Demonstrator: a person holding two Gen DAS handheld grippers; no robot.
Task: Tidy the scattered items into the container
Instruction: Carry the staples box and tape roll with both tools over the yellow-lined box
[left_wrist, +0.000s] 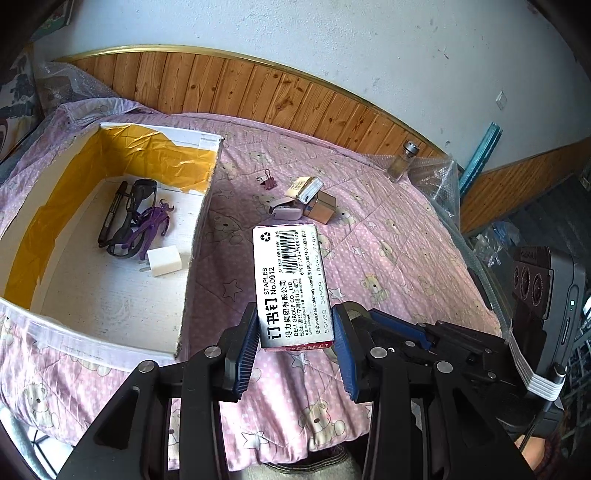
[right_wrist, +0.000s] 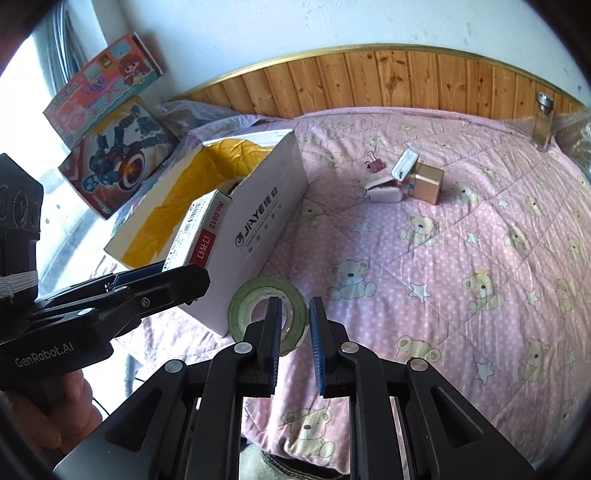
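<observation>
Left gripper (left_wrist: 295, 325) clamped on staple box (left_wrist: 291, 284), held above bed (left_wrist: 388, 258) just right of container (left_wrist: 201, 206) wall. Right gripper (right_wrist: 293, 332) fingers parted around tape roll (right_wrist: 243, 306), rim between them, not yet pinched. Advised: carry box clear over wall, lower near charger (left_wrist: 164, 260), then release.

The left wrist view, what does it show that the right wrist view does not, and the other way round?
Only the left wrist view shows the box floor: a marker, purple toy and white charger. Only the right wrist view shows the green tape roll at the right tongs, and toy boxes. Both show the staples box in the left tongs, the cardboard box, binder clip and glass jar.
</observation>
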